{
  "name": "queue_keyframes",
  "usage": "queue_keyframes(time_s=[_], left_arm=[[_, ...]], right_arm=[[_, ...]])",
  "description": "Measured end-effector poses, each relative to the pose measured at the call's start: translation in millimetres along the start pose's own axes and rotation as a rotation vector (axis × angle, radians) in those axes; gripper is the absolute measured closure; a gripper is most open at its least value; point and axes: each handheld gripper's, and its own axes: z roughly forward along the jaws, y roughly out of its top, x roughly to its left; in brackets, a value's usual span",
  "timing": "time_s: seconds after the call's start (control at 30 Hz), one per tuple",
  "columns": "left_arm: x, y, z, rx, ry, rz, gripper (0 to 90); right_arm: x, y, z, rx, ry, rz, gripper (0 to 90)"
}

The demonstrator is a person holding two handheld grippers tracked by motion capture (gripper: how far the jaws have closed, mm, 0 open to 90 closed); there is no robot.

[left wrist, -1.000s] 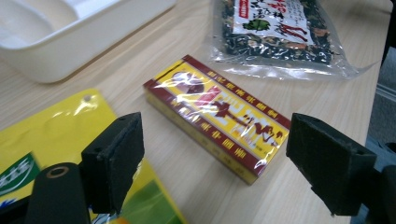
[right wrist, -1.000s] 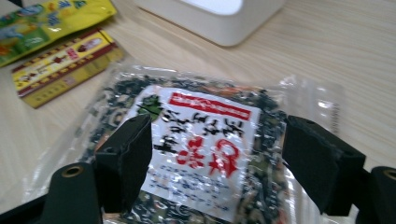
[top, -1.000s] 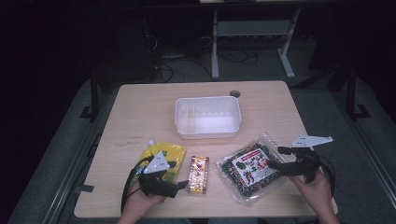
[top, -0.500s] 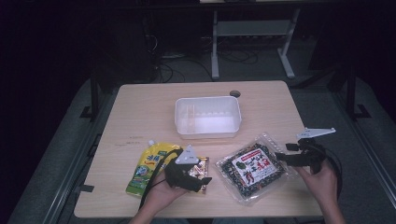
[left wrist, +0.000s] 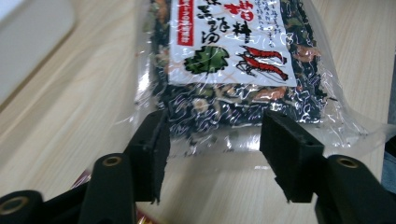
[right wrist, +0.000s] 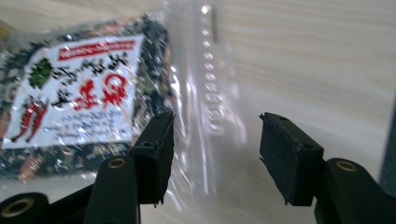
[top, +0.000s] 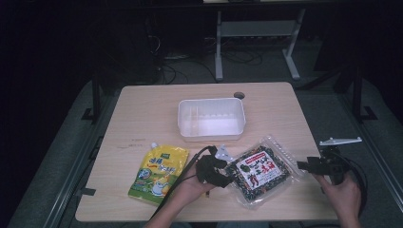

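Since a moment ago the left gripper (top: 223, 173) has slid right, off the yellow pouch (top: 159, 173), to the near-left edge of the clear seaweed packet (top: 260, 170), jaws spread wide. On the wooden table (top: 142, 114), the white bin (top: 212, 118) sits behind. The right gripper (top: 304, 165), also open, hovers at the packet's right seal.

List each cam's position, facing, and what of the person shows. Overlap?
High view: above the person's side, looking forward and down at the table; forearms, hands, both hand-held grippers.
Left gripper view: rides the left hand-held gripper, facing the seaweed packet; open jaws.
Right gripper view: rides the right hand-held gripper, facing that packet's clear edge; open jaws.
Shared: the packet.
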Motion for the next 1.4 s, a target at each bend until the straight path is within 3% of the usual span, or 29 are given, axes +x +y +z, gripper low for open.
queue_keyframes(time_s=[0.1,0.17,0.33,0.5,0.67,0.77,0.87,0.93,0.97,1.17,1.4], left_arm=[[-1.8,3.9,5.5,0.022,0.0,0.004,48.8],[-3.2,8.0,13.6,0.055,-0.008,0.008,52.6],[-5.7,10.6,22.4,0.106,-0.022,0.001,56.0],[-6.7,12.8,28.8,0.127,-0.03,-0.004,57.0],[-9.8,15.7,31.3,0.146,-0.008,0.022,57.1],[-9.3,16.0,32.2,0.143,-0.006,0.02,57.4],[-8.7,16.2,32.4,0.141,-0.007,0.022,57.3],[-8.3,16.2,32.4,0.137,-0.009,0.022,57.3],[-7.7,16.2,32.1,0.132,-0.013,0.018,57.0],[-0.2,17.2,27.5,0.088,-0.042,-0.013,50.1],[9.9,18.6,24.8,0.026,-0.038,-0.066,28.2]], right_arm=[[-4.3,-5.0,-2.3,0.012,-0.004,0.02,43.9],[-11.5,-11.3,-3.8,0.019,0.015,0.061,44.2],[-18.8,-16.4,-0.2,0.03,0.046,0.086,44.9],[-19.8,-17.8,4.5,0.047,0.088,0.091,51.5],[-17.4,-18.2,10.8,0.066,0.134,0.087,60.0],[-16.6,-17.9,12.8,0.065,0.137,0.08,66.5],[-16.1,-18.2,12.4,0.059,0.128,0.062,78.7],[-16.6,-18.3,11.5,0.053,0.133,0.061,81.3],[-16.6,-17.9,8.4,0.038,0.136,0.054,88.0],[-6.4,-10.3,-2.3,0.026,0.099,-0.008,89.7],[10.1,0.0,-31.3,-0.022,0.079,-0.09,89.7]])
